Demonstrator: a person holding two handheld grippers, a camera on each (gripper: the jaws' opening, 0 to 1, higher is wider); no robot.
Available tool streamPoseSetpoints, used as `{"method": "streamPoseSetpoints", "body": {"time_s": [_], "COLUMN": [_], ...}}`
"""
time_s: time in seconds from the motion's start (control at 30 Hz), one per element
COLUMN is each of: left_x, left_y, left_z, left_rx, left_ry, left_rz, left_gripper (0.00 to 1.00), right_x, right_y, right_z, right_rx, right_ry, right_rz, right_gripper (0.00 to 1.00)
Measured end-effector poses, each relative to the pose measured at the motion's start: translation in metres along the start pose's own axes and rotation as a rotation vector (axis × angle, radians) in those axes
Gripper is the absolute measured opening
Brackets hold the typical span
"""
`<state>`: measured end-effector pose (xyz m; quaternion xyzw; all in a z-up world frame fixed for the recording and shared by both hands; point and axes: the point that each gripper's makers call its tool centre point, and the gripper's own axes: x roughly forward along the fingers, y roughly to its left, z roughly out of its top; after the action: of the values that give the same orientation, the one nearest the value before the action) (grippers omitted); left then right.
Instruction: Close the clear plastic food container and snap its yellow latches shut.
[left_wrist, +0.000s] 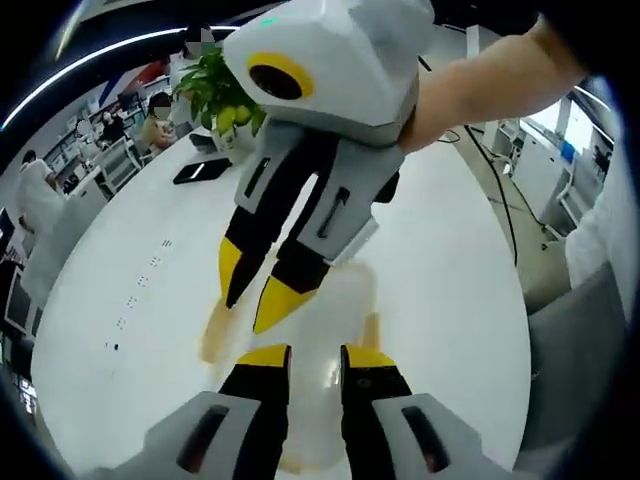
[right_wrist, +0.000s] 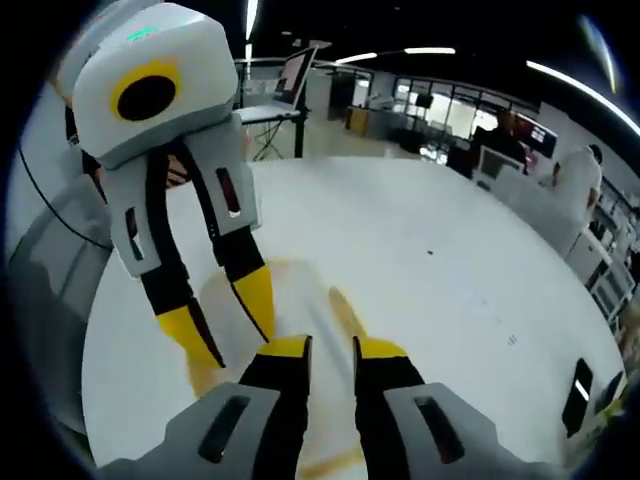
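Observation:
The clear plastic food container (left_wrist: 335, 305) lies on the round white table (left_wrist: 120, 260), blurred, with yellow latches (left_wrist: 213, 335) at its sides. My left gripper (left_wrist: 315, 358) hovers right over it, jaws a narrow gap apart, nothing between them. My right gripper (left_wrist: 247, 312) comes down from above, tips over the container's left part, fingers slightly spread. In the right gripper view the container (right_wrist: 305, 300) lies just beyond my right gripper (right_wrist: 332, 350), which is narrowly open, and a yellow latch (right_wrist: 345, 305) shows. The left gripper (right_wrist: 243, 350) reaches in from the left onto the container.
A potted plant (left_wrist: 220, 90) and a flat black device (left_wrist: 200, 170) stand at the table's far side. A person's forearm (left_wrist: 480, 85) holds the right gripper. A grey chair (left_wrist: 580, 350) is at the right. Another black object (right_wrist: 578, 395) lies near the table edge.

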<state>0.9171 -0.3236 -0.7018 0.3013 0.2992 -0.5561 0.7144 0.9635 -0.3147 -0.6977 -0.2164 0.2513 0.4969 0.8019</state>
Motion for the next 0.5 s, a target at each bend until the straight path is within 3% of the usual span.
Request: {"method": "streamPoseSetpoints", "body": {"time_s": [0.33,0.5], "left_x": [0.002,0.005], "left_y": [-0.014,-0.021], "left_z": [-0.001,-0.005], "left_rx": [0.099,0.160], "left_ry": [0.026,0.052], "left_rz": [-0.005,-0.003], "left_gripper": [0.20,0.21], "right_x": [0.006,0.008], "right_y": [-0.001,-0.003], "right_z": [-0.002,-0.003], "right_rx": [0.050,0.035], "right_ry": [0.014,0.033], "right_rz": [0.043,0.066], "right_gripper": [0.23,0.25]}}
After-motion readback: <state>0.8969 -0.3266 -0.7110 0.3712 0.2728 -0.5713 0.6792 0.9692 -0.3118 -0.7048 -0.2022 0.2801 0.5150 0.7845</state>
